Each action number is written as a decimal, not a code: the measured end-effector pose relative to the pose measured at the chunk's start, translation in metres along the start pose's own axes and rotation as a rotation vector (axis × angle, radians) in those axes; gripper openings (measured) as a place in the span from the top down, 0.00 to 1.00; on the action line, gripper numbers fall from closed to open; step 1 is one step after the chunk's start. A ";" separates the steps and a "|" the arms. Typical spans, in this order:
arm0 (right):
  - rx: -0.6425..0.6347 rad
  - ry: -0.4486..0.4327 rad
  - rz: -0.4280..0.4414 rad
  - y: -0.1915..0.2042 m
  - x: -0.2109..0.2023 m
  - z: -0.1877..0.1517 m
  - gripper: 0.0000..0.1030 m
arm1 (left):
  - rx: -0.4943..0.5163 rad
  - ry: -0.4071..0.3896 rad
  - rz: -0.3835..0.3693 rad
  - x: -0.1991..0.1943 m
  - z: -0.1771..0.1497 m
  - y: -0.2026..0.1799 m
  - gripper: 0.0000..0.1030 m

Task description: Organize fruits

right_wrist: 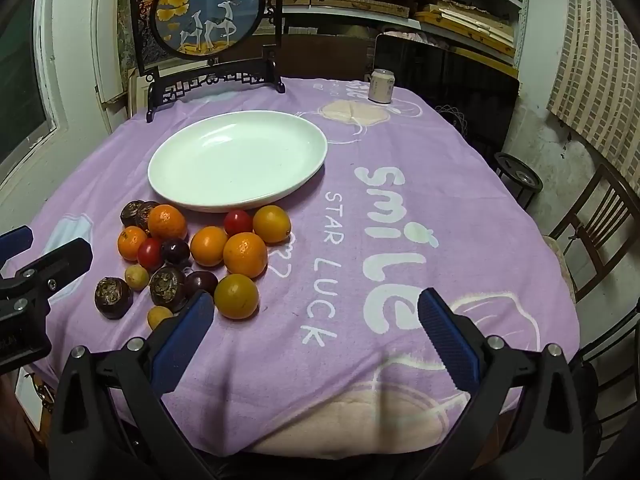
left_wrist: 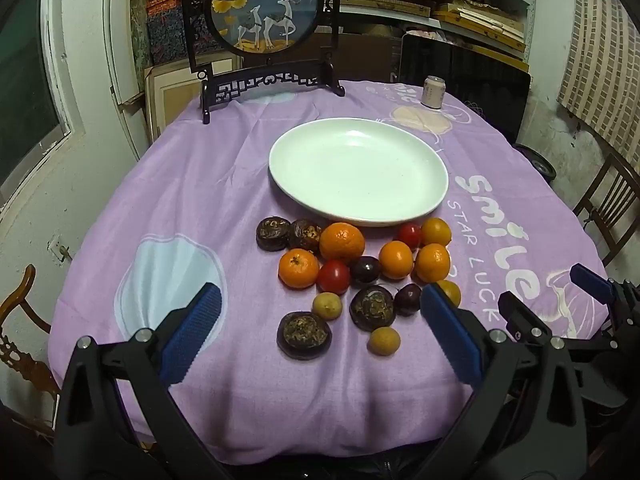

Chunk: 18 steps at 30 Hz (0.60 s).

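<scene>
A pile of fruit lies on the purple cloth in front of an empty white plate [left_wrist: 358,172] [right_wrist: 238,160]. It holds several oranges [left_wrist: 342,242] [right_wrist: 245,254], red tomatoes [left_wrist: 334,277] [right_wrist: 237,222], dark purple plums [left_wrist: 365,269], brown rough-topped fruits [left_wrist: 304,335] [right_wrist: 113,297] and small yellow ones [left_wrist: 384,341]. My left gripper [left_wrist: 320,292] [right_wrist: 40,248] hovers open over the near side of the pile, holding nothing. My right gripper [right_wrist: 316,298] [left_wrist: 548,292] is open too, above bare cloth right of the fruit; its left finger partly hides a small yellow fruit [right_wrist: 159,317].
A dark-framed round deer screen [left_wrist: 264,4] stands at the table's far edge, a drink can [left_wrist: 434,92] at the far right. A black panel [left_wrist: 460,68] leans behind the table. Wooden chairs [left_wrist: 608,208] stand on both sides, shelves behind.
</scene>
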State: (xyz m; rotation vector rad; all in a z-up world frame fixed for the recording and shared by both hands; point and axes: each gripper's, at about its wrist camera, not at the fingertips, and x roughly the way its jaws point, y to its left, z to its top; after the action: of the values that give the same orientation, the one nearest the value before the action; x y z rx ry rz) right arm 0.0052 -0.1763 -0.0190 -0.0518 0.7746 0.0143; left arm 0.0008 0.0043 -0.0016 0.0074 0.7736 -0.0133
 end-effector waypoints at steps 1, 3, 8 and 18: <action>0.000 0.000 -0.001 0.001 -0.001 0.000 0.01 | -0.001 0.001 -0.001 0.000 0.000 0.000 0.02; 0.000 0.001 0.001 0.000 0.000 0.000 0.01 | -0.002 0.001 0.000 0.000 0.000 0.000 0.02; 0.001 0.001 0.001 0.001 0.000 -0.001 0.01 | -0.003 0.001 0.000 0.000 0.000 0.000 0.02; 0.000 0.002 0.003 0.003 0.001 -0.002 0.01 | -0.003 0.001 -0.001 -0.001 0.001 0.000 0.02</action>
State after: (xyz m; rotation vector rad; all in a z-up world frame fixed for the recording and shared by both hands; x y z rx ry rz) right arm 0.0049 -0.1738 -0.0213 -0.0504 0.7766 0.0171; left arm 0.0008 0.0039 -0.0007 0.0040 0.7747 -0.0127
